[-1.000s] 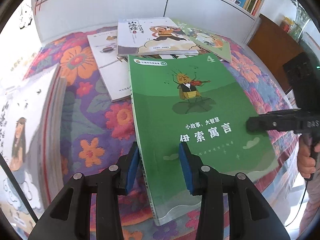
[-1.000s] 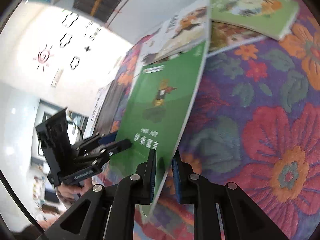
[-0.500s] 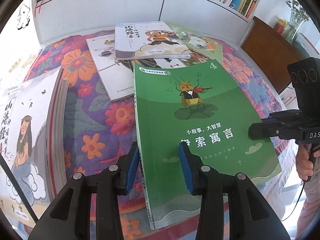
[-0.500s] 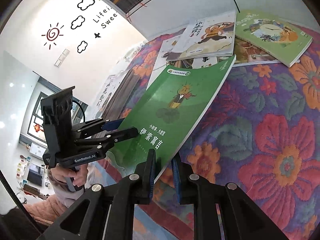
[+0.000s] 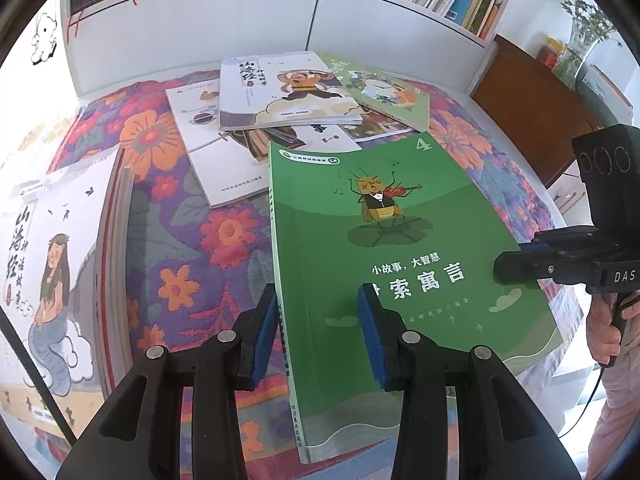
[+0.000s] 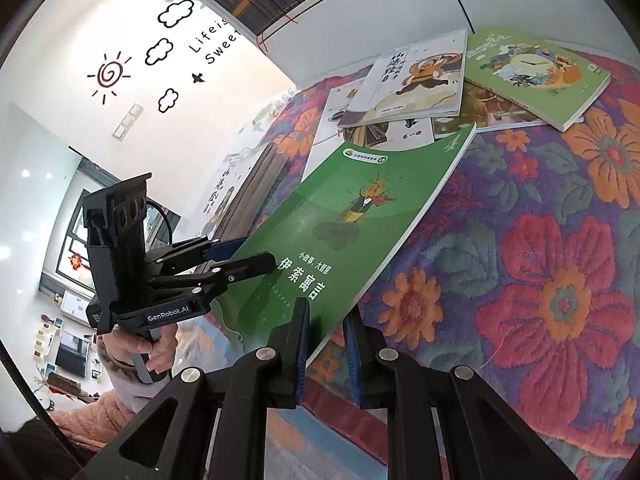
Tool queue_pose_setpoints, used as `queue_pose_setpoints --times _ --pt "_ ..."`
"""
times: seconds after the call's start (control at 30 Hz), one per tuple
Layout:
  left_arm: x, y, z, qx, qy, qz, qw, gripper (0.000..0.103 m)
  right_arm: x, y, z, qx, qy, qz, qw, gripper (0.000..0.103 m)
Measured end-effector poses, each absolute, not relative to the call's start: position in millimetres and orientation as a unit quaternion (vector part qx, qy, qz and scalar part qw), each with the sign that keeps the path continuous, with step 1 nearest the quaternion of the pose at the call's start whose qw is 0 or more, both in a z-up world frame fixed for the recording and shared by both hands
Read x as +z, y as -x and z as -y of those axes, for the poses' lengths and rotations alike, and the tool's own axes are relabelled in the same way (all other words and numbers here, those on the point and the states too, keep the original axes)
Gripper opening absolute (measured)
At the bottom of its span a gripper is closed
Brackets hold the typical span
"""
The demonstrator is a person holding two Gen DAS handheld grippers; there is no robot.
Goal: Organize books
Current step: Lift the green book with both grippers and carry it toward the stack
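Observation:
A green book with a cricket on its cover [image 5: 400, 248] is held up off the flowered cloth. My right gripper [image 6: 326, 340] is shut on its right edge and also shows in the left wrist view [image 5: 516, 268]. My left gripper [image 5: 318, 332] is open, its pads astride the book's spine edge, and it shows in the right wrist view [image 6: 240, 256]. Loose books lie in a heap behind: a white monkey book [image 5: 280, 92], a light green book [image 5: 384, 92] and a white book [image 5: 216, 152] beneath. A stack of books topped by a mermaid cover [image 5: 52, 240] stands at the left.
A white shelf unit [image 5: 320, 8] filled with upright books runs along the back. A brown cabinet [image 5: 532, 104] stands at the right. The flowered cloth [image 6: 540, 280] covers the surface; its front edge is near both grippers.
The green book has tilted flatter and lifted with my right gripper. My left gripper has drawn back a little, with its jaws still apart.

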State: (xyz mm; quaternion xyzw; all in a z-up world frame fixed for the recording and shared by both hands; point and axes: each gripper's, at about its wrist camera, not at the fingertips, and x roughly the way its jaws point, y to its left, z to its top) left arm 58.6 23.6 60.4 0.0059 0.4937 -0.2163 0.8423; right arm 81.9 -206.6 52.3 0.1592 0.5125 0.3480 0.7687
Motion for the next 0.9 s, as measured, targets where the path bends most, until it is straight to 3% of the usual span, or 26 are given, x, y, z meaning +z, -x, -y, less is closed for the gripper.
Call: queue_pose_setpoints --times 0.9 --pt "103 -53 -41 -0.247 0.017 -0.469 0.848 0.036 89 -72 201 0.348 -0.12 -0.471 0.802 0.017"
